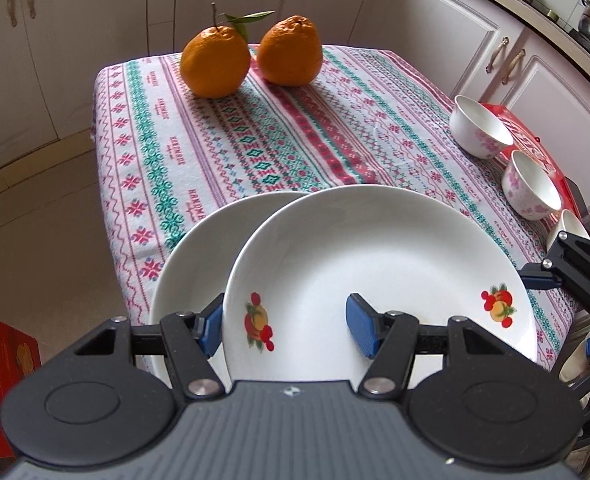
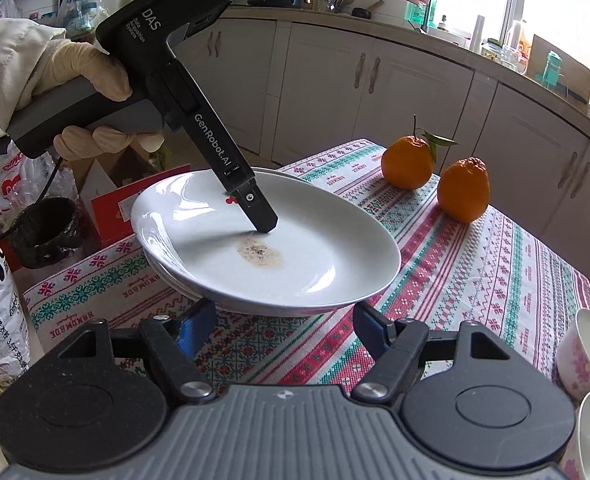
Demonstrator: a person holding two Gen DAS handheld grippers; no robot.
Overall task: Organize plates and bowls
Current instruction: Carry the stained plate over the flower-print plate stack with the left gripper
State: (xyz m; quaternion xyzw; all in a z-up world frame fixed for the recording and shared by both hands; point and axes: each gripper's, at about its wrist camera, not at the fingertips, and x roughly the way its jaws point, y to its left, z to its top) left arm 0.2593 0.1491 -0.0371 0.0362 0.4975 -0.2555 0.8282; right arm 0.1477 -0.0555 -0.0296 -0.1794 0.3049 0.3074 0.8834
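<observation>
Plate (image 1: 375,264) rim straddled by spread left gripper (image 1: 283,328); right gripper (image 2: 285,328) spread, empty

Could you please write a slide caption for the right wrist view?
Left gripper reaches over the rim of a stained white ceramic plate stacked on another, two oranges behind on the patterned tablecloth.

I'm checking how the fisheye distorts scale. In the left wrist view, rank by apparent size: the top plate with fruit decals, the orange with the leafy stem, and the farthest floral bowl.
1. Top plate, by far the largest; it is also nearest the camera.
2. Orange with the leafy stem.
3. Farthest floral bowl, slightly smaller than the orange; lens distortion makes this pair unsure.
</observation>
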